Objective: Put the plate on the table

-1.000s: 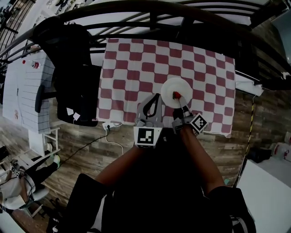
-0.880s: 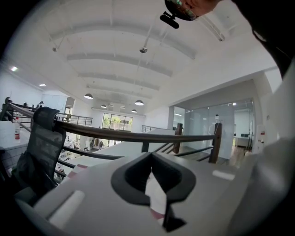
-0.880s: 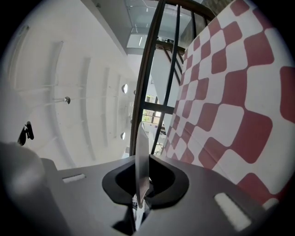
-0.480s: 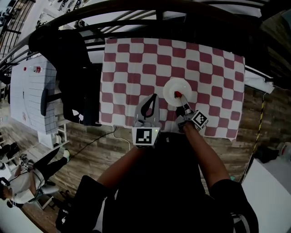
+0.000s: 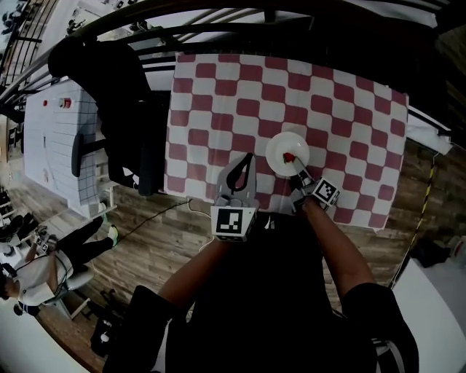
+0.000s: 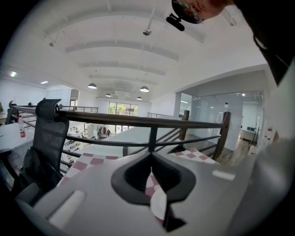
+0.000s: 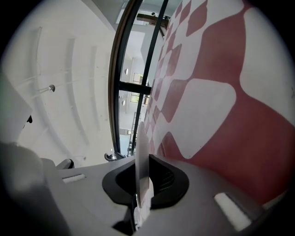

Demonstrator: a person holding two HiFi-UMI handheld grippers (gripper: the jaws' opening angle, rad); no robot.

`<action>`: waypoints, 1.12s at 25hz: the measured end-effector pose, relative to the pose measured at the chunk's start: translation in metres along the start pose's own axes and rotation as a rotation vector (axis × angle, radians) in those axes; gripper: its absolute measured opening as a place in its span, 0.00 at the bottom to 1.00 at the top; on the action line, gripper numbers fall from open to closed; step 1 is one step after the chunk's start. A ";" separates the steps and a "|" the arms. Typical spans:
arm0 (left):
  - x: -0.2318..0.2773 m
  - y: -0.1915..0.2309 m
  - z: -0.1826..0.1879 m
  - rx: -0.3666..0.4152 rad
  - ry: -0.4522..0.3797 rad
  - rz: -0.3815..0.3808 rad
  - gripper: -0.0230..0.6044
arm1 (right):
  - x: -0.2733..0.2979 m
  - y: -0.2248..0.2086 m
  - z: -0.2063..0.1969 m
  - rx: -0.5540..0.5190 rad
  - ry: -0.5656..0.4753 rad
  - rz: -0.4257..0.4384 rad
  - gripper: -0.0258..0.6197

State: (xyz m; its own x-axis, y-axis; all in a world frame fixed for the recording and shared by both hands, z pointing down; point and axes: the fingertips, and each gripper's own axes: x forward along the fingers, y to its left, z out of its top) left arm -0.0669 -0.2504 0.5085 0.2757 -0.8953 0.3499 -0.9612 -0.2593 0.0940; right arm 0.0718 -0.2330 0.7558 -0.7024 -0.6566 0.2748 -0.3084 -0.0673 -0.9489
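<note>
A round white plate (image 5: pixel 285 150) lies flat over the red-and-white checked tablecloth (image 5: pixel 218 95), near the table's front edge. My right gripper (image 5: pixel 294 161) is shut on the plate's near rim, a red pad showing at its tip. In the right gripper view the plate (image 7: pixel 142 138) runs edge-on between the jaws of the right gripper (image 7: pixel 143 162), with the cloth (image 7: pixel 216 92) close beside it. Whether the plate touches the cloth I cannot tell. My left gripper (image 5: pixel 247 162) hovers just left of the plate, shut and holding nothing. In its own view the left gripper (image 6: pixel 150 161) points at the railing.
A black office chair (image 5: pixel 120 95) stands at the table's left side. A dark metal railing (image 5: pixel 291 14) runs along the far edge. A white desk (image 5: pixel 54 138) sits further left, and a person (image 5: pixel 44 269) is on the wooden floor at lower left.
The head view has shifted, so the table now sits slightly lower and to the right. The right gripper still grips the plate at the same spot on the cloth; the left gripper stays beside it.
</note>
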 end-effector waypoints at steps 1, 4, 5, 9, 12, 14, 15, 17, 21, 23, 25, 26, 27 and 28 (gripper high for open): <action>-0.002 0.000 -0.003 0.004 0.008 0.004 0.05 | 0.000 -0.005 -0.002 0.023 0.004 -0.025 0.06; -0.007 0.003 -0.009 0.028 0.022 0.021 0.05 | 0.006 -0.007 -0.004 0.092 -0.002 0.001 0.06; -0.008 0.003 -0.012 0.026 0.027 0.022 0.05 | 0.007 -0.007 -0.005 0.099 0.001 0.004 0.06; -0.007 0.006 -0.013 0.007 0.035 0.023 0.05 | 0.010 -0.013 -0.008 0.104 0.025 -0.071 0.06; -0.006 0.006 -0.002 0.025 0.016 0.042 0.05 | 0.009 -0.019 -0.005 0.069 0.015 -0.187 0.11; -0.006 0.007 -0.002 0.030 0.009 0.048 0.05 | 0.009 -0.021 -0.005 0.019 0.022 -0.267 0.19; -0.007 0.007 -0.002 0.022 0.007 0.049 0.05 | 0.009 -0.022 -0.006 -0.008 0.030 -0.304 0.22; -0.008 0.006 0.002 0.004 0.000 0.044 0.05 | 0.006 -0.023 -0.008 -0.062 0.052 -0.360 0.25; -0.015 0.007 0.003 -0.006 -0.003 0.042 0.05 | -0.002 -0.021 -0.010 -0.150 0.106 -0.410 0.32; -0.021 0.007 -0.001 0.002 -0.002 0.043 0.05 | -0.007 -0.021 -0.010 -0.169 0.125 -0.428 0.36; -0.026 0.006 -0.006 0.017 -0.001 0.040 0.05 | -0.015 -0.023 -0.010 -0.188 0.141 -0.450 0.40; -0.028 0.005 -0.008 0.026 -0.001 0.036 0.05 | -0.020 -0.025 -0.010 -0.199 0.141 -0.463 0.41; -0.030 0.004 -0.009 0.033 -0.003 0.032 0.05 | -0.026 -0.027 -0.009 -0.206 0.132 -0.475 0.42; -0.030 0.003 -0.009 0.033 -0.007 0.025 0.05 | -0.032 -0.030 -0.007 -0.208 0.114 -0.487 0.42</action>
State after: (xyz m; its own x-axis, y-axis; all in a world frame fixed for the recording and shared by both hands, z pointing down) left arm -0.0778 -0.2206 0.5066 0.2518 -0.9042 0.3451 -0.9671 -0.2486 0.0541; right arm 0.0991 -0.2052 0.7762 -0.5085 -0.5000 0.7011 -0.7279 -0.1854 -0.6601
